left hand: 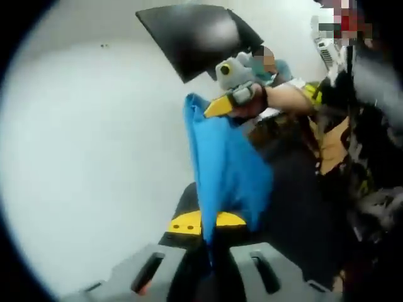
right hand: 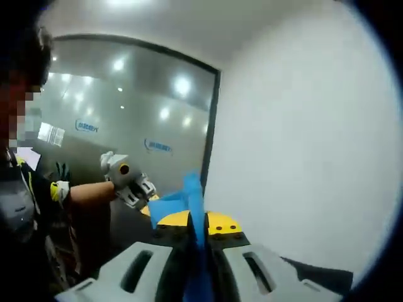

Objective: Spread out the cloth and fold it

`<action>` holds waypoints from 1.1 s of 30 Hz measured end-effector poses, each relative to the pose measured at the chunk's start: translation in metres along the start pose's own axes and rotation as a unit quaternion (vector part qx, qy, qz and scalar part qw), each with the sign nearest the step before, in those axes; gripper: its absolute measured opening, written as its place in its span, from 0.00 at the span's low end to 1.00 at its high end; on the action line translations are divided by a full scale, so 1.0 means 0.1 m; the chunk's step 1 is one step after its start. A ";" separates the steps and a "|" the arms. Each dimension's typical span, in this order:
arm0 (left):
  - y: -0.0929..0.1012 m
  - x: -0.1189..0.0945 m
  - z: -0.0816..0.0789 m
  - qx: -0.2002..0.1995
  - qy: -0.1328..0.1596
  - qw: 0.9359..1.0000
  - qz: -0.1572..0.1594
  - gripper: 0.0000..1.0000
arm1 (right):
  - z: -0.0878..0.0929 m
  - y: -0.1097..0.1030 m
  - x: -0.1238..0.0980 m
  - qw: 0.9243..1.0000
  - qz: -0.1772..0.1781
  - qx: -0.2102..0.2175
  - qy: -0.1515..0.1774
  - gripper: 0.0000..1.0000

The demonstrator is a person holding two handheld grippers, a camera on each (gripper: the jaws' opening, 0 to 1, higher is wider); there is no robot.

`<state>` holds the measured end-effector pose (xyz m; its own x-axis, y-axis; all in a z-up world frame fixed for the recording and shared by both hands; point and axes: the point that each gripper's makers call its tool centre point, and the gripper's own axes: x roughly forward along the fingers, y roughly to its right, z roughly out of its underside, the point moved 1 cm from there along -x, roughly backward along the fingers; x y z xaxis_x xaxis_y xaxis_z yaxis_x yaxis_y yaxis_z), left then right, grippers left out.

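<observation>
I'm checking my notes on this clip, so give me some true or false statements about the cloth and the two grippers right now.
1. The cloth is blue. True.
2. The cloth lies flat on the table. False: it hangs in the air, stretched between the two grippers, above the white table.
3. The left gripper is shut on the cloth. True: the cloth runs down between its closed yellow-tipped jaws.
4. The right gripper is open, with nothing in it. False: it is shut on the cloth, which rises between its jaws.
5. In the right gripper view, the left gripper comes in from the left, holding the far end of the cloth. True.
</observation>
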<state>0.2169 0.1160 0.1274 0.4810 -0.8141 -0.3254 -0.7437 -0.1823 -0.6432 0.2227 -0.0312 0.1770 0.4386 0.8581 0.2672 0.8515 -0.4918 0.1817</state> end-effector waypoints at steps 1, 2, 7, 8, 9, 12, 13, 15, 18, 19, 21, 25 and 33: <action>-0.03 -0.03 -0.12 -0.013 0.010 1.000 0.008 0.01 | -0.06 0.03 0.00 1.000 -0.002 -0.001 0.006 0.05; -0.04 -0.05 -0.19 -0.027 0.012 0.999 0.019 0.01 | -0.08 0.07 0.01 1.000 -0.003 0.000 0.006 0.05; -0.29 0.14 0.05 -0.083 -0.030 0.996 0.008 0.01 | 0.21 0.36 0.14 0.999 0.005 0.049 -0.007 0.05; -0.33 0.18 0.15 -0.100 -0.046 0.994 -0.001 0.01 | 0.28 0.41 0.17 0.999 0.004 0.049 -0.006 0.05; -0.41 0.22 0.22 -0.106 -0.046 0.993 -0.014 0.01 | 0.33 0.46 0.19 0.999 0.005 0.048 -0.005 0.05; -0.82 0.23 0.28 -0.097 -0.055 0.988 -0.108 0.01 | 0.23 0.67 0.33 0.999 0.019 0.032 0.024 0.05; -0.92 0.21 0.21 -0.090 -0.046 0.986 -0.136 0.01 | 0.12 0.71 0.37 0.999 0.018 0.014 0.040 0.05; -0.99 0.17 0.10 -0.030 -0.053 0.983 -0.176 0.01 | -0.04 0.71 0.40 0.998 0.015 -0.031 0.053 0.05; -0.74 0.20 0.11 0.041 -0.071 0.982 -0.170 0.01 | 0.04 0.60 0.28 0.997 0.016 -0.065 0.043 0.05; -0.58 0.24 0.19 0.055 -0.083 0.981 -0.165 0.01 | 0.26 0.46 0.13 0.997 0.008 -0.067 0.026 0.05; -0.13 0.37 0.40 0.086 -0.103 0.981 -0.136 0.01 | 0.82 0.18 -0.20 0.997 0.003 -0.075 -0.032 0.05; 0.98 0.67 1.00 0.073 -0.131 0.986 -0.073 0.01 | 1.85 -0.44 -0.86 0.990 -0.022 -0.086 -0.110 0.05; 2.21 0.70 1.68 0.035 -0.167 0.985 -0.026 0.02 | 2.64 -1.21 -1.47 0.974 -0.044 -0.066 -0.211 0.02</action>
<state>0.1639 0.1117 -0.1544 0.6527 -0.5754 -0.4928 -0.6856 -0.1718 -0.7074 0.1311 -0.0590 -0.1345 0.4687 0.8683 -0.1623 0.8589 -0.4051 0.3134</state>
